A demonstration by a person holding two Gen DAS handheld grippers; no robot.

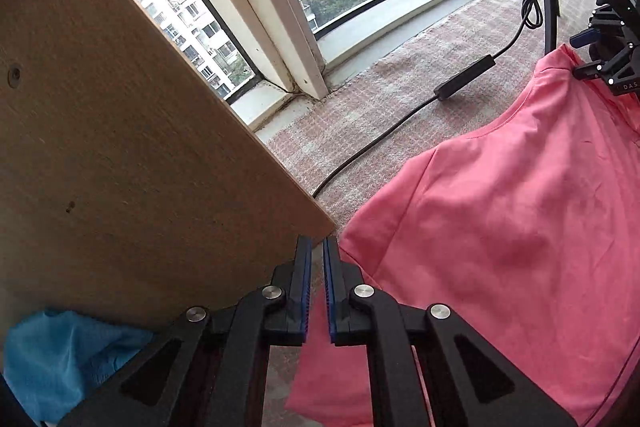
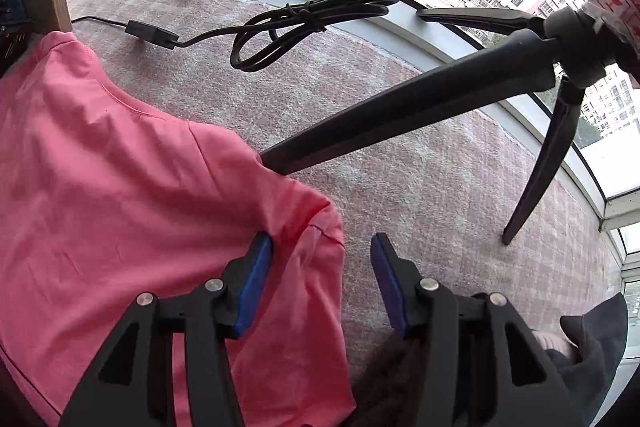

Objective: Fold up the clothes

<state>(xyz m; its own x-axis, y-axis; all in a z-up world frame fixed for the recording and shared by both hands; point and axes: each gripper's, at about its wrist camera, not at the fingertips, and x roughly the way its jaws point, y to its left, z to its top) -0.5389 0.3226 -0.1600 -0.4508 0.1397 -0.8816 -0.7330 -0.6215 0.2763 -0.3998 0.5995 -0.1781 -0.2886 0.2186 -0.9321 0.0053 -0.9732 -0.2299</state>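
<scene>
pink t-shirt (image 2: 120, 167) lies spread on the checked cloth-covered surface (image 2: 400, 155) by the window, neckline toward the glass, one sleeve out toward the tripod leg (image 2: 400, 123). left hand-held gripper (image 1: 317, 287): fingers nearly together with a thin gap, at the shirt's left edge beside the wooden board (image 1: 120, 127); i can't tell whether any fabric is pinched in there. right hand-held gripper (image 2: 322, 279): fingers spread wide, nothing between them, left pad sitting over the sleeve hem, right pad over bare surface. whether the shirt is laid out ready for a fold or has had one opened back out, the views don't settle. risks from here: that tripod leg touches or overlaps the sleeve tip, so lifting the sleeve could snag it or nudge the tripod. the black cable (image 2: 312, 15) and its inline box (image 2: 150, 33) lie just past the collar (a fold carried toward the window could drag over them). the left hand-held gripper is tight against the board, so a sideways pull may hit it. thin knit, so a single-layer pinch could slip and leave a crooked fold.
</scene>
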